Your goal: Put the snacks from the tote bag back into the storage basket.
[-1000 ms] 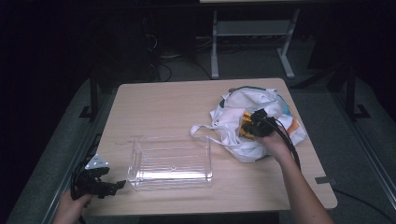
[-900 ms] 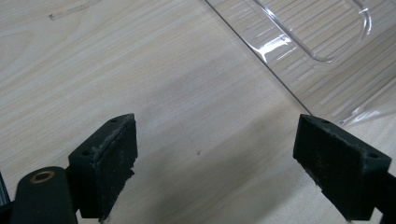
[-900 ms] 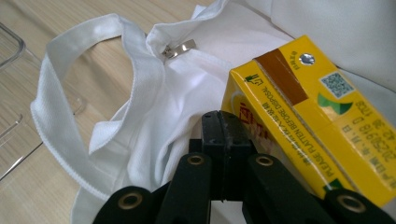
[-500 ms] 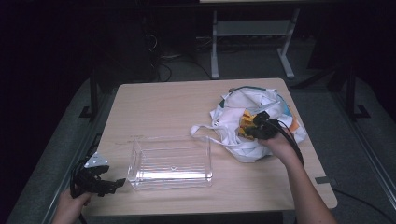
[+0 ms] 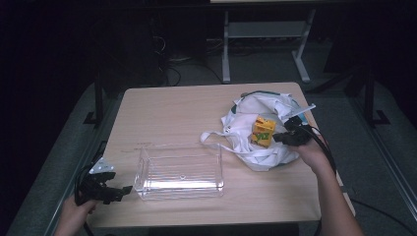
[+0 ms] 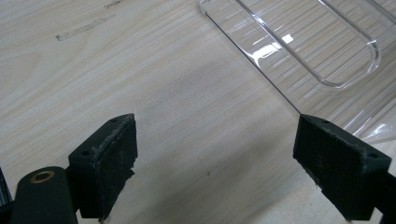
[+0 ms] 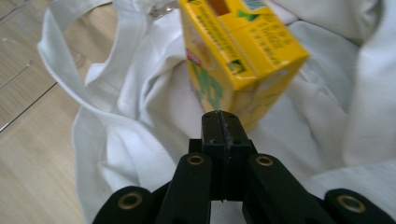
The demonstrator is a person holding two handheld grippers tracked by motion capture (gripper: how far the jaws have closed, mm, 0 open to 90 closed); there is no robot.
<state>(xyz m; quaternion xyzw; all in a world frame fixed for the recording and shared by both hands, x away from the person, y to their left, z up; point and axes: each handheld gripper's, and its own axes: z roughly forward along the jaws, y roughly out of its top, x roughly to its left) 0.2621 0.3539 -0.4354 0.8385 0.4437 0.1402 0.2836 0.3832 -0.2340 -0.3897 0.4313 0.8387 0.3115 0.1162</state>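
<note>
The right gripper [image 5: 284,138] had its fingers [image 7: 219,122] pressed flat together, gripping nothing, their tips just short of the yellow carton [image 5: 263,131]. The carton stood tilted on the white bag [image 5: 246,125], which lay crumpled at the right of the surface [image 5: 172,108]. The left gripper [image 5: 120,191] lay low at the near left corner, its fingers [image 6: 109,161] spread wide apart over bare wood with nothing between them, just beside the corner of the clear tray [image 5: 179,172].
</note>
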